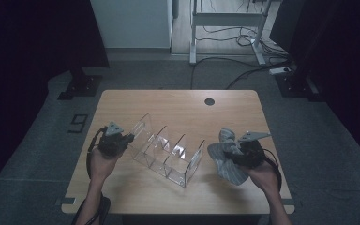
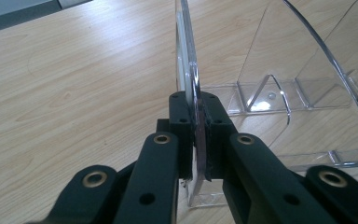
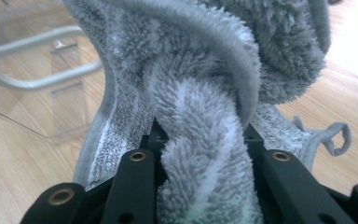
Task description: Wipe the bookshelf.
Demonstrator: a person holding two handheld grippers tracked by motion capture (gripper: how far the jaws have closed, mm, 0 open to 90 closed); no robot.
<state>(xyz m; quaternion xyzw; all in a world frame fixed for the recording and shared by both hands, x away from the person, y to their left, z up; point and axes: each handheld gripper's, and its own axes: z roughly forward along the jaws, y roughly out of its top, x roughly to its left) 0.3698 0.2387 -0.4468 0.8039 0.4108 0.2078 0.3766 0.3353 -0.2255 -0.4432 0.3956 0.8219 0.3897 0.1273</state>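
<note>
I am looking down at the light brown wooden surface [image 1: 178, 101] with round corners. It is the biggest thing here, and everything I work with sits on it or hangs just over it.

Next in size is the clear plastic rack with upright dividers [image 1: 166, 150]. It stands near the middle of the surface, set at a slant, and I use it as my marker for where things are.

The fluffy grey cloth with paler stripes [image 1: 227, 157] is to the right of the rack, close to it but not touching it as far as I can tell from above. It hangs in a bunch from my right tongs [image 1: 241, 154]. In the right gripper view a thick twisted fold of the cloth [image 3: 205, 154] runs between the two black jaws, and they are squeezed on it. A small loop at the cloth's edge dangles off to the side, away from the rack.

My left tongs [image 1: 129, 139] are at the left end of the rack. In the left gripper view the left tongs [image 2: 199, 140] are closed almost all the way, pinching the thin clear end wall of the rack [image 2: 186, 56] between the pads. The wall stands straight up between them.
</note>
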